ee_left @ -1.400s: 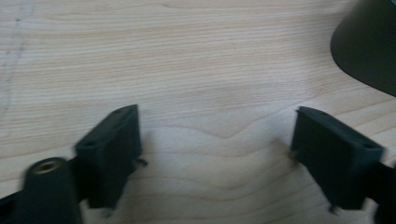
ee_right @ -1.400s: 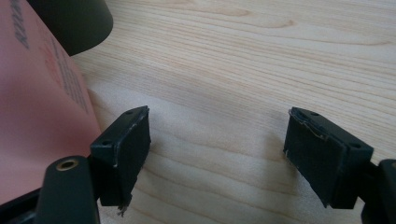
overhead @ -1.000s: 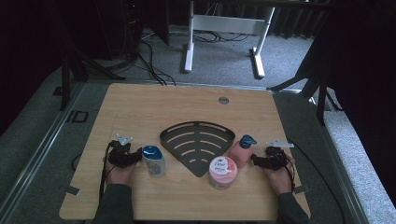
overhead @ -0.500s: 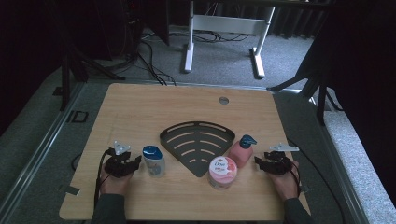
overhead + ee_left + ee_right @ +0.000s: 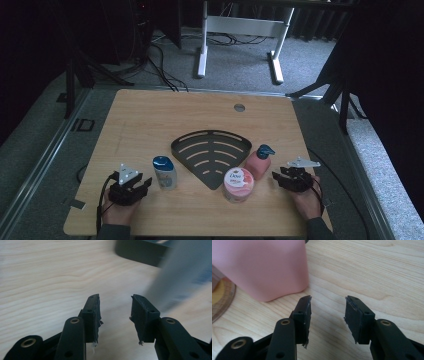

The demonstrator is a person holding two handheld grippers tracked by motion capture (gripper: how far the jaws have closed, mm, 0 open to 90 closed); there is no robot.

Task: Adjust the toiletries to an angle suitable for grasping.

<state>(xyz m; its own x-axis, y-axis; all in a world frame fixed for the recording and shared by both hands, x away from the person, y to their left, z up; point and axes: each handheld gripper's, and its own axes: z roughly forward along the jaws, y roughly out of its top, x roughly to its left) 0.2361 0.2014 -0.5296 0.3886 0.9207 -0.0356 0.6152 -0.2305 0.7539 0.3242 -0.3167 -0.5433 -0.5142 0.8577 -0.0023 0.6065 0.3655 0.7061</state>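
Observation:
A white bottle with a blue cap (image 5: 164,172) stands left of a black fan-shaped rack (image 5: 210,152). My left gripper (image 5: 146,183) lies just left of the bottle, apart from it and pointing at it. Its jaws have just been closing and stand open with nothing between them (image 5: 115,300); the bottle (image 5: 175,277) is a blur ahead on the right. A pink pump bottle (image 5: 259,161) and a pink-lidded Dove jar (image 5: 238,184) stand right of the rack. My right gripper (image 5: 276,176) is beside the pink bottle (image 5: 262,267), open (image 5: 328,301), jaws just closing on nothing.
The wooden table (image 5: 150,120) has a small round grommet (image 5: 239,107) near its far edge. Its near edge runs just behind both hands. The rack's dark rim (image 5: 140,251) lies ahead of the left gripper, and the jar's edge (image 5: 219,300) sits left of the right gripper.
The left hand has drawn back from the white bottle toward the table's near edge. The right hand has backed off slightly from the pink bottle. Both pairs of jaws stand narrower than before.

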